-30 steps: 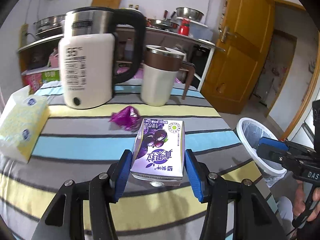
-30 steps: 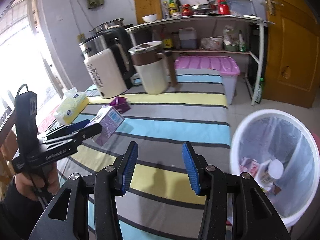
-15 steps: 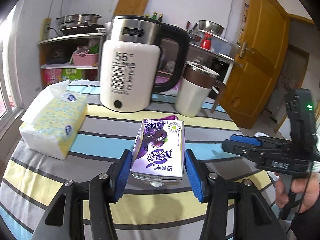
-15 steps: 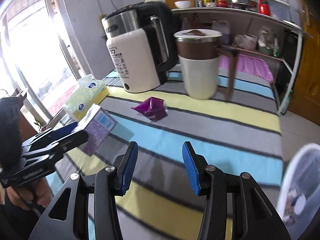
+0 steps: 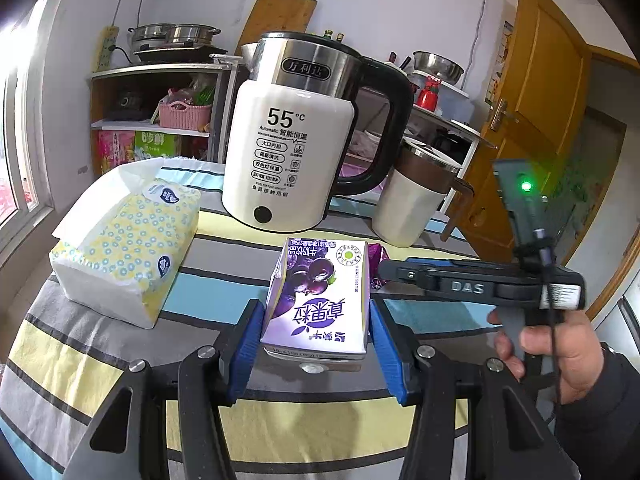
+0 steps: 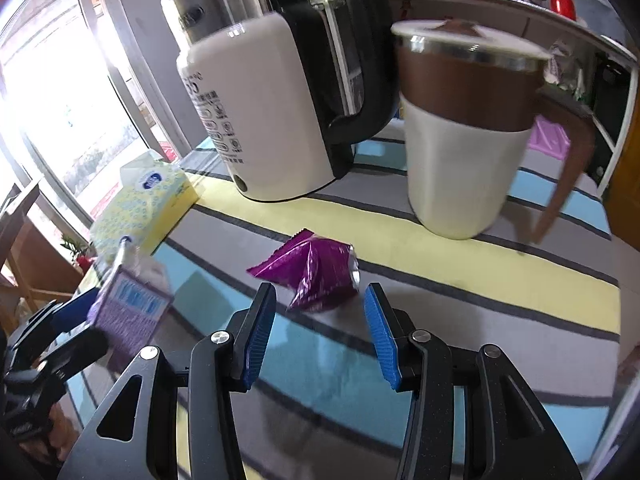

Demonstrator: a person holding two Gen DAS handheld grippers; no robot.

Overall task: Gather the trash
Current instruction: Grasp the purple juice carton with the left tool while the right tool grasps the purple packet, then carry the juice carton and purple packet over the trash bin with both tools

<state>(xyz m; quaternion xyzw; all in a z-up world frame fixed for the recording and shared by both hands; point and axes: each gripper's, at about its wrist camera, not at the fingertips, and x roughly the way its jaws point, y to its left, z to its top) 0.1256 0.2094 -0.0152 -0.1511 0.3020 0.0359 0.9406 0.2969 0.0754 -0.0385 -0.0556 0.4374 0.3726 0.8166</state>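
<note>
A purple milk carton (image 5: 320, 292) sits between the blue pads of my left gripper (image 5: 316, 312), which is shut on it just above the striped tablecloth (image 5: 100, 364). In the right wrist view the same carton (image 6: 128, 316) shows at the left in the left gripper (image 6: 80, 312). A crumpled purple wrapper (image 6: 316, 272) lies on the cloth just ahead of my right gripper (image 6: 320, 296), whose jaws stand open around empty air. In the left wrist view the wrapper (image 5: 378, 258) peeks out behind the carton, with the right gripper (image 5: 388, 272) beside it.
A white electric kettle (image 5: 288, 152) and a brown-and-white lidded mug (image 5: 412, 196) stand close behind the wrapper. A yellow tissue pack (image 5: 124, 240) lies at the table's left. A person's hand (image 5: 560, 356) grips the right tool. Shelves and a wooden door stand beyond.
My right gripper swung away from the white bin and came in low over the table to the wrapper. The left gripper shifted left with the carton still in it.
</note>
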